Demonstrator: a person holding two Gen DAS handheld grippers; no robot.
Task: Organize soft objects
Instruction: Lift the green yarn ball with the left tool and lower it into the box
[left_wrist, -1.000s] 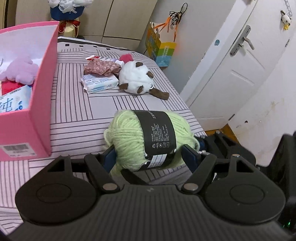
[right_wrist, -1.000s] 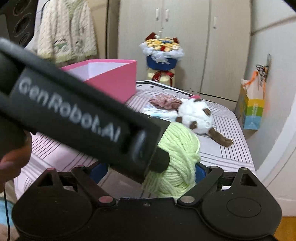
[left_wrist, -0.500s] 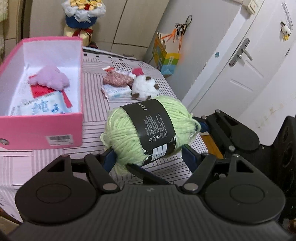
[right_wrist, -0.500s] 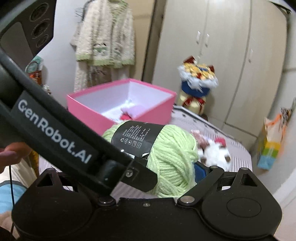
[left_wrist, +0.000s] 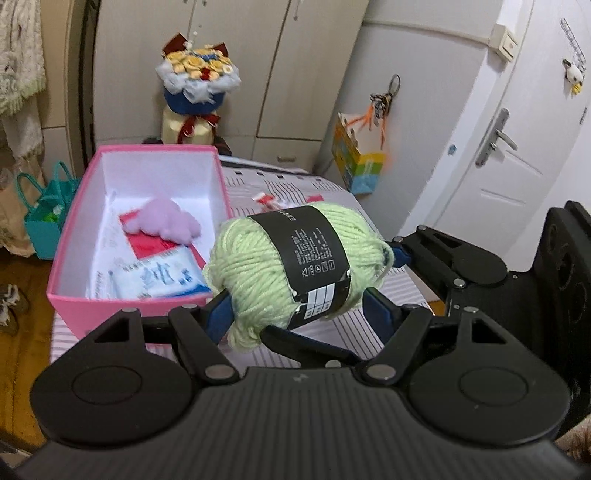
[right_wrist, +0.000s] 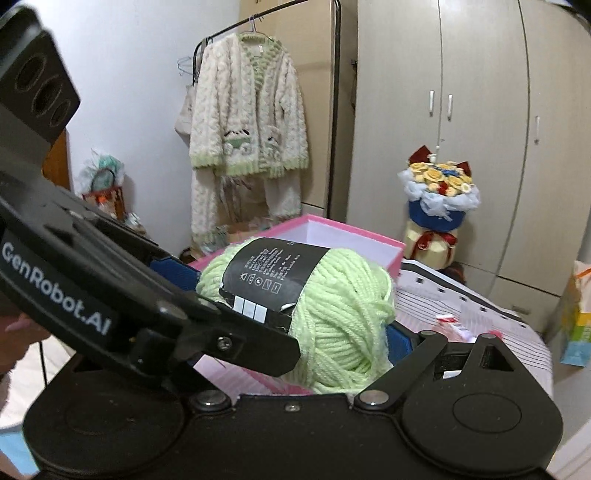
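left wrist: both grippers clamp yarn ball beside pink box rim.

one yarn ball, one pink box, two tools

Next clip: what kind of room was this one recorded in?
Most likely a bedroom in a home. A fluffy cardigan hangs on a clothes rail beside a tall wardrobe, and the pink box sits on what looks like a bed under a striped cover.
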